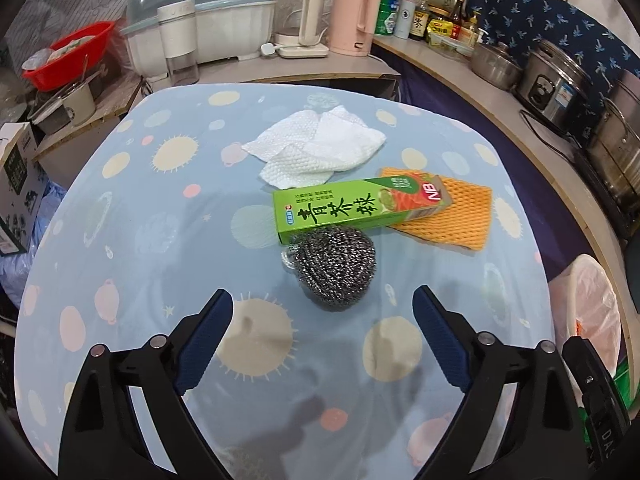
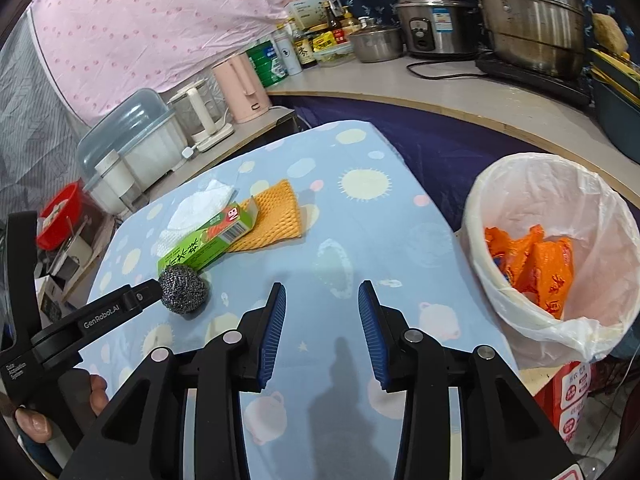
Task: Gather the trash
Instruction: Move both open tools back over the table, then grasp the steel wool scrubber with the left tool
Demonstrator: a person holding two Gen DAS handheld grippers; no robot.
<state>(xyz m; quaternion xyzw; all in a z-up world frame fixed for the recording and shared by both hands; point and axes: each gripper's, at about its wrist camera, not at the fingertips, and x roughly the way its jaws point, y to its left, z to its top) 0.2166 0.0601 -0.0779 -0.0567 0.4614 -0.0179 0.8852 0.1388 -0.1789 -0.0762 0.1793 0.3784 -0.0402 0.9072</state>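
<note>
Green box [image 1: 362, 208] reads "NB" (Chinese characters too); left claw [image 1: 323, 308] and right claw [image 2: 322, 300] gape wide, empty.

The green box [image 1: 352, 210] hides part of the orange foam net [image 1: 460, 216].

My cramped kitchen corner, seen from the cloth-covered table

I work at a table [image 1: 132, 208] under a pale blue cloth printed with suns and dots. Behind its far edge runs a low counter [image 1: 304, 68] carrying a covered dish rack [image 1: 200, 12], a glass kettle [image 1: 300, 16] and a pink jug [image 1: 356, 20]. Right of the table a longer worktop [image 2: 440, 80] curves away with bottles, a rice cooker [image 2: 436, 20] and a tall steel steamer [image 2: 532, 12]. A pink dotted sheet [image 2: 160, 20] hangs behind the counter; navy patterned fabric [image 1: 520, 4] backs the worktop. Left of the table sits a red basin [image 1: 72, 54], its contents unclear to me.
</note>
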